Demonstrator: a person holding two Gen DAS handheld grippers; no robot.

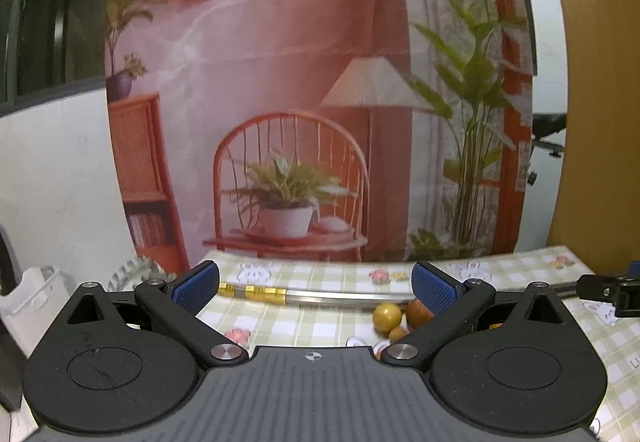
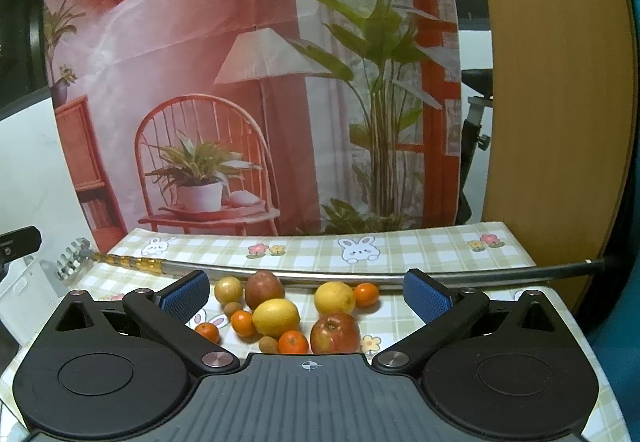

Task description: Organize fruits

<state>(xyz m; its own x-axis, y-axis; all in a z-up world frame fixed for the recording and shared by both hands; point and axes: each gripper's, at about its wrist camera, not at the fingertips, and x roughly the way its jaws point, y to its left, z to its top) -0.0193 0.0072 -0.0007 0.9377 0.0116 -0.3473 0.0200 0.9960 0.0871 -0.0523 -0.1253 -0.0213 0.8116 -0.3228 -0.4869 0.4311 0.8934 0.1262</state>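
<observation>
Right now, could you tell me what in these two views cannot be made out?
- Left wrist view: most of the fruit pile is hidden behind the left tool.
- Right wrist view: the lowest fruits, such as the red apple, are cut at the bottom by the right tool body.
- Right wrist view: the metal rod runs out of sight at the right behind the wooden panel.
- Neither view shows any container for the fruit.
</observation>
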